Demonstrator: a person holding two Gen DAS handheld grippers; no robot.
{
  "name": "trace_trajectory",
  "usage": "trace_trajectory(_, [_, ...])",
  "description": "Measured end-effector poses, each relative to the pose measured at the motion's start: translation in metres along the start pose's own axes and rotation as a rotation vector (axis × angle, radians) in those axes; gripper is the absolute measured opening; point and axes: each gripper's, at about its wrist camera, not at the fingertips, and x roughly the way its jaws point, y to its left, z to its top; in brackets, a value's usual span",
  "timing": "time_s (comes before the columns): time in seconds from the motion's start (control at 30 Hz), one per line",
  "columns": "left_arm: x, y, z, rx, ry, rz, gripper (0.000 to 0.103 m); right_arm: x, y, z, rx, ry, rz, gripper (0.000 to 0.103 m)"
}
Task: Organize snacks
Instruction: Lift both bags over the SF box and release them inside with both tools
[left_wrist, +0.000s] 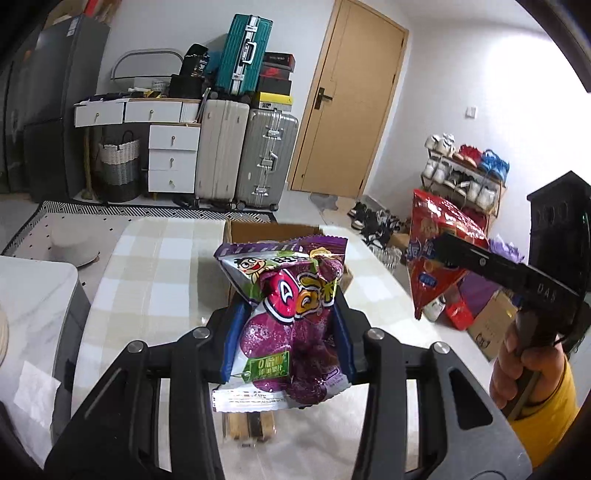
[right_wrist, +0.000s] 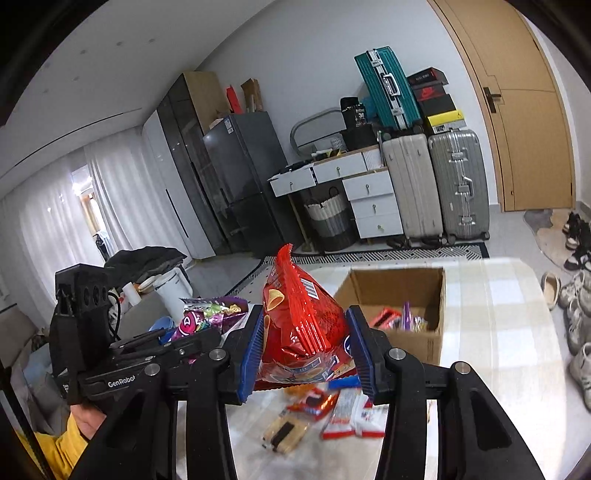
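You hold a purple snack bag (left_wrist: 291, 317) between the blue pads of your left gripper (left_wrist: 288, 332), pinched across its middle and lifted clear of the table (left_wrist: 147, 266), probably so it can travel straight to the cardboard box (left_wrist: 236, 230) that sits open just ahead of it. Your right gripper (right_wrist: 308, 354) is clamped the same way on a red snack bag (right_wrist: 303, 325), which stands tall with its crimped top pointing up; the left view shows that bag (left_wrist: 439, 254) hanging off to the right, in the air and apart from the purple one. Carrying one bag per hand looks like a way to fill the box in fewer trips.

The purple bag is puffy and glossy, with a cartoon face near its top, big pink and orange lettering and a green label lower down; its film crinkles where the pads bite. The red bag is shiny foil, creased lengthwise, with a barcode on the side that faces you.

The box (right_wrist: 399, 310) already holds several small packets (right_wrist: 402, 317), so the sorting seems partly done. Loose packets lie on the table (right_wrist: 498, 332) beneath your right gripper: a biscuit packet (right_wrist: 284, 432) and red-and-white wrappers (right_wrist: 351, 413). Beyond the table, suitcases (left_wrist: 247, 155) and a white drawer unit (left_wrist: 162, 147) stand against the far wall beside a wooden door (left_wrist: 351, 110).
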Motion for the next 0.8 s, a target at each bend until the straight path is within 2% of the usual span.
trace_trajectory(0.17, [0.005,-0.007,0.028,0.014,-0.017,0.020,0.038,0.013,-0.001,0.024,-0.032,-0.005,-0.009,0.044])
trace_trajectory(0.43, [0.039,-0.023,0.054,0.037,0.031,0.053,0.038,0.051,-0.024,0.051,-0.011,0.006,-0.019,0.044])
trace_trajectory(0.67, [0.105,-0.024,0.081,0.030,0.077,0.065,0.038,0.089,-0.050,0.064,0.002,0.045,-0.042,0.044])
trace_trajectory(0.8, [0.148,-0.022,0.088,0.026,0.130,0.066,0.038,0.111,-0.067,0.069,0.022,0.068,-0.057,0.044])
